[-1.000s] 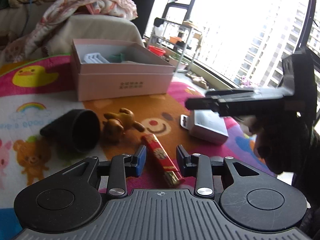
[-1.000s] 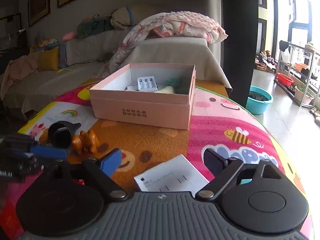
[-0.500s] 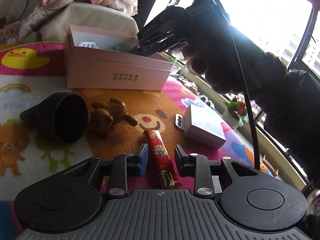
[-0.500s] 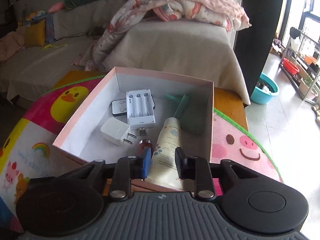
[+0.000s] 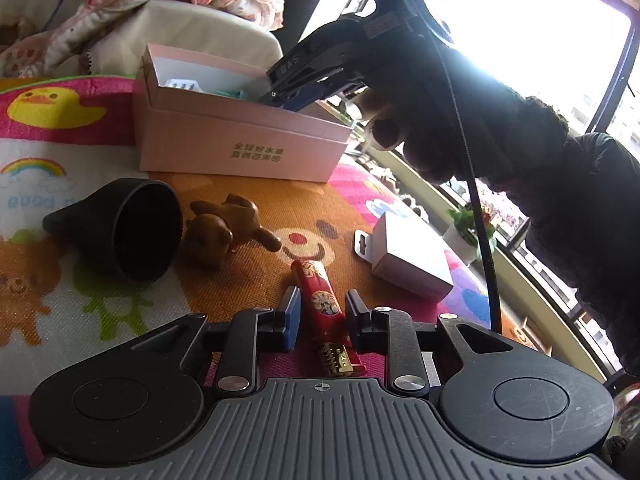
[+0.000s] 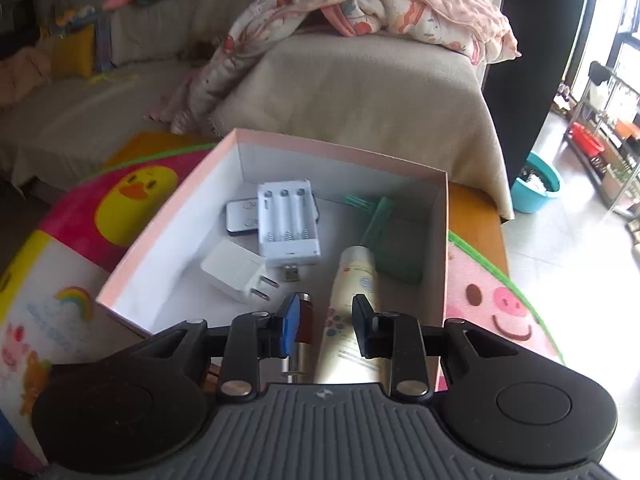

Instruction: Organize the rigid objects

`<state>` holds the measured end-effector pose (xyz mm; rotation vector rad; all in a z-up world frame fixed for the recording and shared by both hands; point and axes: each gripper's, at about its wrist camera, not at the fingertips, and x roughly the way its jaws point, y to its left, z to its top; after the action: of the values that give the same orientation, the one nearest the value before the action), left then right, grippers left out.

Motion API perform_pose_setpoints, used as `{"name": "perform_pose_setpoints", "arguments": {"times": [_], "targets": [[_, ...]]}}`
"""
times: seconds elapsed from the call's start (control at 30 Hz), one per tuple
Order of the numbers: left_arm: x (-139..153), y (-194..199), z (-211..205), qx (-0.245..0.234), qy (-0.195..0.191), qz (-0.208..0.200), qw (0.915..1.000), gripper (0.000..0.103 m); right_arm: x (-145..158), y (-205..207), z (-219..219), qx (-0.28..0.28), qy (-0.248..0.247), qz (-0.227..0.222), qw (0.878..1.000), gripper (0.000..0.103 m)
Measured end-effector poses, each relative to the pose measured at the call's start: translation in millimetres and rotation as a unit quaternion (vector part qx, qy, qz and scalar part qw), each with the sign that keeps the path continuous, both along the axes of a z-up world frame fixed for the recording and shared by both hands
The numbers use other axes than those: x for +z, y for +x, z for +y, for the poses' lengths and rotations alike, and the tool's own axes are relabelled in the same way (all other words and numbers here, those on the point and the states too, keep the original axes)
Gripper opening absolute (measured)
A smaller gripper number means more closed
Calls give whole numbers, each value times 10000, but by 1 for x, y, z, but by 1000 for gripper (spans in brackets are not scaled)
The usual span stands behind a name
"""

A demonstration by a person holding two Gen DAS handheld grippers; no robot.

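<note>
Our left gripper [image 5: 318, 312] has been closing its fingers around the red lighter [image 5: 322, 304] lying on the play mat [image 5: 248, 292]. Our right gripper [image 6: 325, 320] hangs over the pink box [image 6: 440, 240], fingers just reopened slightly, holding nothing above the cream tube [image 6: 354, 280].

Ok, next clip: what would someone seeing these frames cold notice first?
Probably the pink box in the middle of the bright cartoon play mat, already holding a white battery charger, a plug adapter and a cream tube, with the right gripper hanging over it. Next, the left gripper, fingers either side of a red lighter on the mat, beside a wooden animal and a black funnel.
</note>
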<state>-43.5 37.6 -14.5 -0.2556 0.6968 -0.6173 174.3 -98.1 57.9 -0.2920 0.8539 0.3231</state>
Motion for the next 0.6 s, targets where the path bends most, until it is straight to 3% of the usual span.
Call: {"name": "perform_pose_setpoints", "arguments": {"times": [0.1,0.27,0.33,0.47,0.53,0.57,0.6], "targets": [[1,-1,1,7,-2,1,10000,26,-8,7,13,115,-614,-195,9979,29],[0,0,3,33,-77,40,10000,24,-28,30,27,131,-1169,16,9931,26],[-1,1,5,44,-128,71,9999,23,-21,33,25,41,-945,-111,9955,26],[-1,1,6,52,-171,95,9998,23,5,31,9,-19,-38,-583,9983,26],[-1,1,5,51,-157,87,9998,23,11,29,3,17,18,-648,9979,36],[0,0,5,50,-145,79,9999,23,14,26,-2,-1,72,-663,9978,49],[0,0,5,50,-135,74,9999,23,16,21,-8,-47,155,-708,9974,55]]}}
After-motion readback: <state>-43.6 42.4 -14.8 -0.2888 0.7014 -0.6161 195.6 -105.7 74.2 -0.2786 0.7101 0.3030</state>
